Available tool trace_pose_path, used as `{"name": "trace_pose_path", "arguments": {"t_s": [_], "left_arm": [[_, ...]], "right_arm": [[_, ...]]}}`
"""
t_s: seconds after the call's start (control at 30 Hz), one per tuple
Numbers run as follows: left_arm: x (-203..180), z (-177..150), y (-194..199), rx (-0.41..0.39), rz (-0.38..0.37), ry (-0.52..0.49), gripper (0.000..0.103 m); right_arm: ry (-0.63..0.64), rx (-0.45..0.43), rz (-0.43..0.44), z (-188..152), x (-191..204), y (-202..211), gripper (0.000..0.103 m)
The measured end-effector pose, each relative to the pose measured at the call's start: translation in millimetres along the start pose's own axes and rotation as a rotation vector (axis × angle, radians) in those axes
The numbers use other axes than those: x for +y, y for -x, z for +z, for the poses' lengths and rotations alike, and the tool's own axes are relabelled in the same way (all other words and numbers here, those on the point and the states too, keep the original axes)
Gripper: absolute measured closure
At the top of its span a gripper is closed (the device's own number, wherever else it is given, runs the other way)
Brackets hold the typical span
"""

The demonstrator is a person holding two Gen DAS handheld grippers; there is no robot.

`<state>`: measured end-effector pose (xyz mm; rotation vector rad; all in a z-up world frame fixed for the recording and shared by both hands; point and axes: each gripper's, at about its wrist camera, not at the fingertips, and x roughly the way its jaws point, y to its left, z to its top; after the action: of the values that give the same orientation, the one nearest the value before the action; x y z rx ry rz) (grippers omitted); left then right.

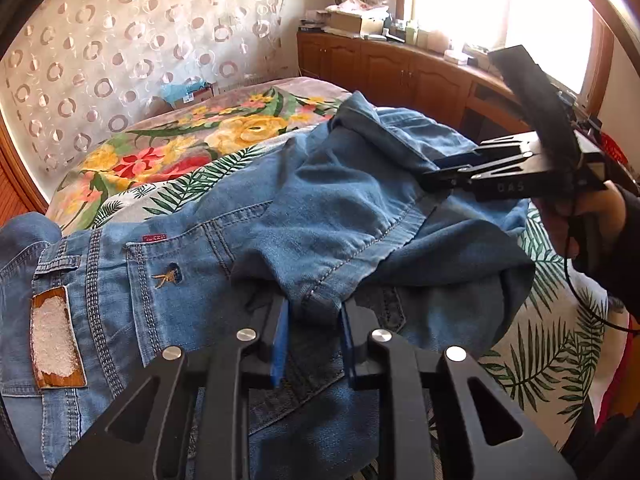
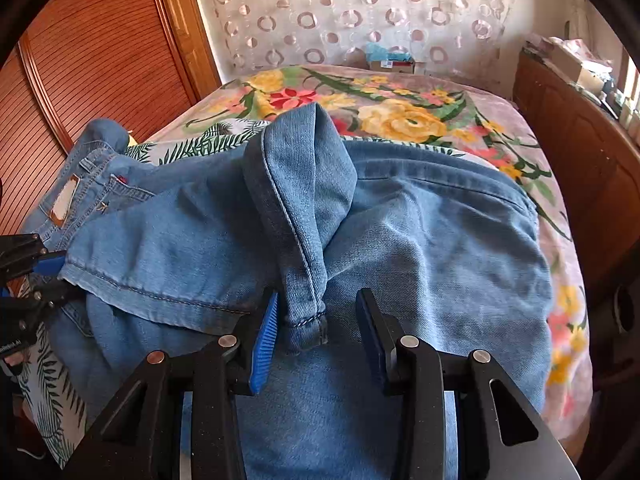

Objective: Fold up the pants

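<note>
Left wrist view: left gripper pinches the jeans hem; at three o'clock, right gripper stands open around denim.

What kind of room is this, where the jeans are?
It looks like a bedroom in a home. The blue denim jeans lie on a bed with a flowery bedspread, a brown slatted wooden wardrobe door stands beside it, and low wooden cabinets run under a bright window.

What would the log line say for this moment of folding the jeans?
step: fold pants | left gripper: shut on jeans | right gripper: open, hem between jaws | jeans: bunched on bed
</note>
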<state>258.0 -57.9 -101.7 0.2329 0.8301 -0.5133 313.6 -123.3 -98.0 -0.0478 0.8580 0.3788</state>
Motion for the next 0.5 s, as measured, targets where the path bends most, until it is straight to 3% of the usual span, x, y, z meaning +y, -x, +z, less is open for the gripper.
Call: {"name": "trace_pose_path", "arguments": {"t_s": [0.07, 0.33, 0.5], "left_arm": [[-2, 1, 6, -0.016, -0.003, 0.002, 0.082], [-1, 7, 51, -0.113, -0.010, 0.007, 0.086], [10, 2, 88, -0.178, -0.014, 0.034, 0.086]], "right_arm": [[0.002, -0.009, 0.022, 4, 1, 0, 0.094], [0.027, -0.134, 0.038, 39, 17, 39, 0.096], [0.077, -0.213, 0.064, 72, 49, 70, 0.096]]}}
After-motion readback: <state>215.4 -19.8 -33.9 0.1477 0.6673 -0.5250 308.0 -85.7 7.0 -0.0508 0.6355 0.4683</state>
